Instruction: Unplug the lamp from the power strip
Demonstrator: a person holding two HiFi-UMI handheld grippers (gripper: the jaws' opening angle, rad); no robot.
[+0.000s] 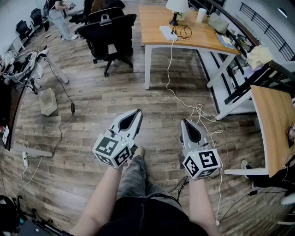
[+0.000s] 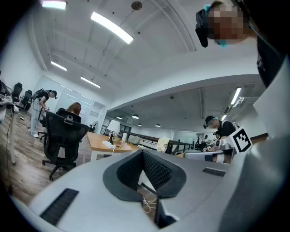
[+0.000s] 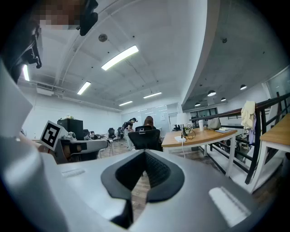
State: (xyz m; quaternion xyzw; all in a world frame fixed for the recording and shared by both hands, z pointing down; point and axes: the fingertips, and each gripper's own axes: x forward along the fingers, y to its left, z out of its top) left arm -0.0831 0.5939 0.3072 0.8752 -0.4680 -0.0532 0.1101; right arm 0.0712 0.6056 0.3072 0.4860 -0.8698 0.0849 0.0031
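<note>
Lamp (image 1: 176, 9) — white shade, dark base, beside white power strip (image 1: 168, 32)

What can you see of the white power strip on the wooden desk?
The power strip is a white, oblong, plastic-looking block lying flat near the front edge of the wooden desk, just before the lamp. Its white cable hangs over the desk edge and trails across the floor. A black cord lies looped beside it; the plugs are too small to make out.
</note>
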